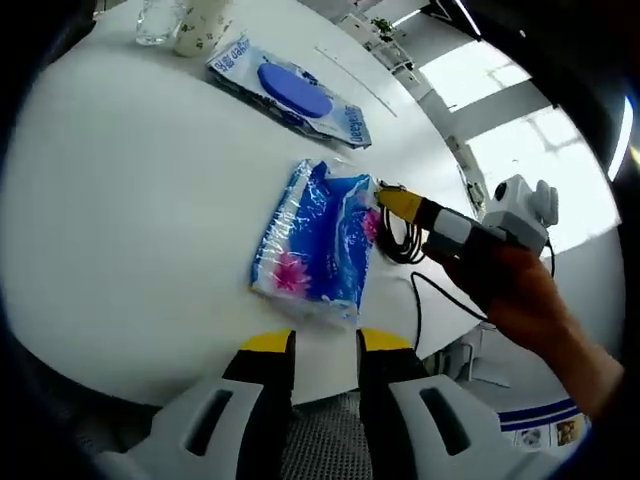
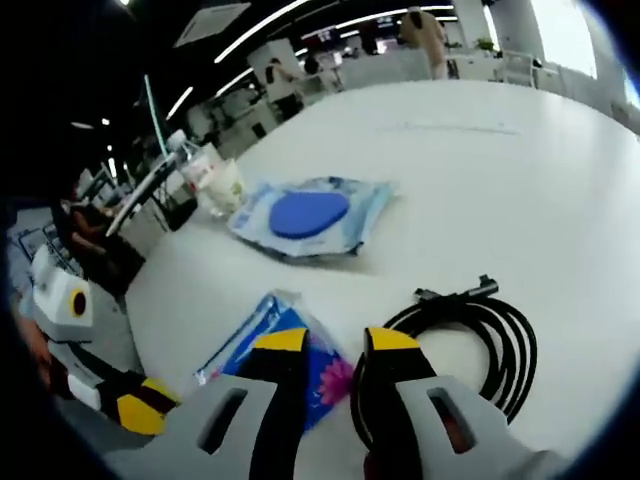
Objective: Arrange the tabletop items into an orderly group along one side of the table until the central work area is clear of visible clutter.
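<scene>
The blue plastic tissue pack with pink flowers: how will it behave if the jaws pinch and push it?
The blue plastic tissue pack with pink flowers looks soft, so it probably dents. Its glossy, crinkled wrapper may slip. Lying flat on the white table, it should slide, not roll.

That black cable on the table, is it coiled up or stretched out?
Coiled. The black cable lies in several round loops on the white table, one plug end sticking out, beside the blue tissue pack.

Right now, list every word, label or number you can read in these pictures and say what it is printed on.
None can be read for certain.
Wet wipes pack: blue lettering along its edges, too blurred to read.
Tissue pack: flower print, no legible words.
Patterned cup: small marks, too small to tell.
Posters by the floor: print unreadable.
</scene>
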Demonstrator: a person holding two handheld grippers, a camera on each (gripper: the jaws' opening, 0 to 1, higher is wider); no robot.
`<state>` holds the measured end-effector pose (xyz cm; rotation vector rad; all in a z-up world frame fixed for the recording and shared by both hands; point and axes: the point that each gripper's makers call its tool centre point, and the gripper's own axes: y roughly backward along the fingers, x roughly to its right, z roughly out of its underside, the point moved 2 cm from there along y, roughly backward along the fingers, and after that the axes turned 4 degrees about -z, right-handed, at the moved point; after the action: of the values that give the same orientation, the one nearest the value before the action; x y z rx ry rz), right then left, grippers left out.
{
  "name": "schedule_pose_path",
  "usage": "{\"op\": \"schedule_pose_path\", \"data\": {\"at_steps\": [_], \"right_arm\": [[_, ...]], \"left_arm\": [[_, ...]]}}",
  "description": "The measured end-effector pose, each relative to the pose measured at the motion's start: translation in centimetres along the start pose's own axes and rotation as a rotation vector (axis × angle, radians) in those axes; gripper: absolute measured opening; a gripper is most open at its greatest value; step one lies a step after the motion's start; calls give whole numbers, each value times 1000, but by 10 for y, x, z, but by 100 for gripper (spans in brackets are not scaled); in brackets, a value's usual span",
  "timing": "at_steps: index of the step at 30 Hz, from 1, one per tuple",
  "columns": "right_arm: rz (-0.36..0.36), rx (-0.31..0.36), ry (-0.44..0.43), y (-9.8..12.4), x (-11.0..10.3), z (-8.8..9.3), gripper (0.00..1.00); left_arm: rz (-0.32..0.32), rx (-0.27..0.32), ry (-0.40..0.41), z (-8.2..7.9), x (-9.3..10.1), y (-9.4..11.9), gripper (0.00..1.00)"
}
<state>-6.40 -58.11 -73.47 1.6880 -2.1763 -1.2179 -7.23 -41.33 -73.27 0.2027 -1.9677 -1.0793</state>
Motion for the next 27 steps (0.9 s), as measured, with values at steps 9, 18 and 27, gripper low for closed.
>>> {"op": "schedule_pose_path", "data": {"at_steps": [9,18,27], "right_arm": [[-7,-25,-6,-7,-7,2,16],[-16,-30,-32,-6,-20,13,13],[-28,-47,-34,0,-32,29,12]], "left_arm": [[-28,-22,-43,10,-4,-3,22],[-55,23,-47,2,-13,-2,22],[-108,43,-54,-1,-29,1,18]]}}
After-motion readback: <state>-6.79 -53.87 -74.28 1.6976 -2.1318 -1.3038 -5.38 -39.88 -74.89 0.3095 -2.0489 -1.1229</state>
